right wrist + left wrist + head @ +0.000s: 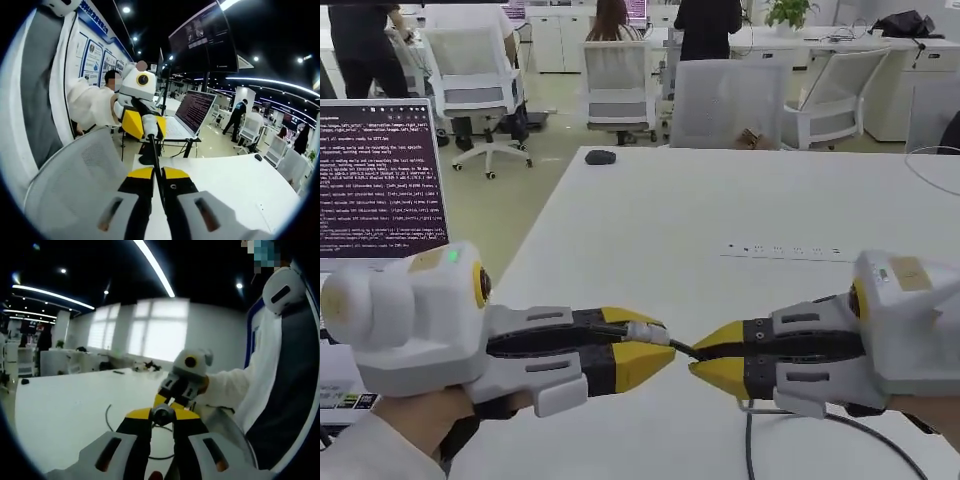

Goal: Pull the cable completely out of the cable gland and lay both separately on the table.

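In the head view my left gripper (660,342) is shut on a small white-and-grey cable gland (645,331), held above the white table (720,210). A thin black cable (682,347) leaves the gland and enters my right gripper (700,358), which is shut on it just a short way from the gland. The two grippers point tip to tip. Behind the right gripper the cable hangs down and curves off right over the table. The left gripper view has the gland (162,413) between its yellow jaws. In the right gripper view the cable (152,150) runs from the right gripper (155,175) up to the gland (149,125).
A laptop (380,170) with a lit screen stands at the table's left edge. A dark mouse (600,157) lies at the far edge. White office chairs (730,105) and people stand beyond the table. A loop of slack cable (107,420) lies on the tabletop.
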Demonstrator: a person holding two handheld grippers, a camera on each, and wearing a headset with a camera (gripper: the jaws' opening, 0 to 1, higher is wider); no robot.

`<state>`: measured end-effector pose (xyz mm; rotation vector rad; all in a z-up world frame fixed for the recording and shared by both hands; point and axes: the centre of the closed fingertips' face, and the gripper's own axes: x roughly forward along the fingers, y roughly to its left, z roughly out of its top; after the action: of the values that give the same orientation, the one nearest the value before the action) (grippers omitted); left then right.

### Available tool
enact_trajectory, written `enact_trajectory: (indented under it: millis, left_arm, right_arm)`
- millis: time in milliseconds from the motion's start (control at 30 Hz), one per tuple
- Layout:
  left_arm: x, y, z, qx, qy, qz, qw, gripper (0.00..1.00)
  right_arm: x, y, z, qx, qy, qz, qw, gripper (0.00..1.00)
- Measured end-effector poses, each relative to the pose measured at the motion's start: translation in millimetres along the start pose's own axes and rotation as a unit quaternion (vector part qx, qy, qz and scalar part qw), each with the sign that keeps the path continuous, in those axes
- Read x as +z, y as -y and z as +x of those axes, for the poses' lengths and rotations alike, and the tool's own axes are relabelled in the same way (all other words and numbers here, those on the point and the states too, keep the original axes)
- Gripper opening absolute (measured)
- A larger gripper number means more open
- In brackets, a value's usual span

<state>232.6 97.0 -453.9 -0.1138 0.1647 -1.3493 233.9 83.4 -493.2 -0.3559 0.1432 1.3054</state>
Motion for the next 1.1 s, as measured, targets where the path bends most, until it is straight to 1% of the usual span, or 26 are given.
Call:
enact_trajectory:
  millis: [200,433,533,567,633,700,733,800,833,900,967,1033,1100]
  left_arm:
    - [-1.5,-1.7,1.5,0.0,-0.003,0.0,1.0,0.16]
    - [-0.1,-7.9,-7.3,0.011,-0.003,-0.003,0.9999,0.16]
    - [3.7,-11.3,-12.9,0.02,0.007,-0.007,0.9997,0.16]
    - [3.1,-11.5,-13.4,0.021,0.005,-0.008,0.9997,0.16]
    - [-2.0,-10.1,-14.3,0.023,-0.01,0.003,0.9997,0.16]
    - [-6.1,-9.5,-14.7,0.026,-0.019,0.005,0.9995,0.16]
    - [-6.6,-9.0,-14.7,0.025,-0.019,0.004,0.9995,0.16]
    - [-5.1,-7.0,-15.7,0.024,-0.011,0.001,0.9996,0.16]
    - [-3.3,-5.9,-16.3,0.024,-0.005,0.0,0.9997,0.16]
    - [-3.4,-6.4,-17.0,0.027,-0.002,-0.001,0.9996,0.16]
    - [-7.5,-8.8,-18.6,0.03,-0.004,-0.006,0.9995,0.16]
    - [-10.9,-10.2,-19.6,0.033,-0.005,-0.011,0.9994,0.16]
    - [-17.2,-12.5,-21.2,0.037,-0.007,-0.023,0.999,0.16]
  right_arm:
    - [-2.8,0.5,-0.3,0.002,0.001,0.002,1.0,0.04]
    - [-23.9,6.7,2.4,-0.003,-0.024,0.008,0.9997,0.04]
    - [-35.4,10.7,2.7,-0.008,-0.04,0.015,0.9991,0.04]
    - [-36.8,11.3,2.9,-0.009,-0.039,0.017,0.999,0.04]
    - [-40.9,12.7,3.4,-0.009,-0.041,0.024,0.9988,0.04]
    - [-48.1,14.7,5.7,-0.008,-0.049,0.027,0.9984,0.04]
    - [-53.8,16.1,7.4,-0.008,-0.056,0.03,0.9979,0.04]
    - [-65.6,18.4,9.9,-0.01,-0.078,0.033,0.9964,0.04]
    - [-67.6,18.8,10.5,-0.01,-0.081,0.033,0.9961,0.04]
    - [-77.3,21.2,14.3,-0.009,-0.091,0.041,0.995,0.04]
    - [-90.6,24.2,18.9,-0.008,-0.112,0.042,0.9928,0.04]
    - [-106.4,25.9,24.1,-0.005,-0.14,0.043,0.9891,0.04]
    - [-119.8,26.7,30.3,-0.001,-0.16,0.045,0.9861,0.05]
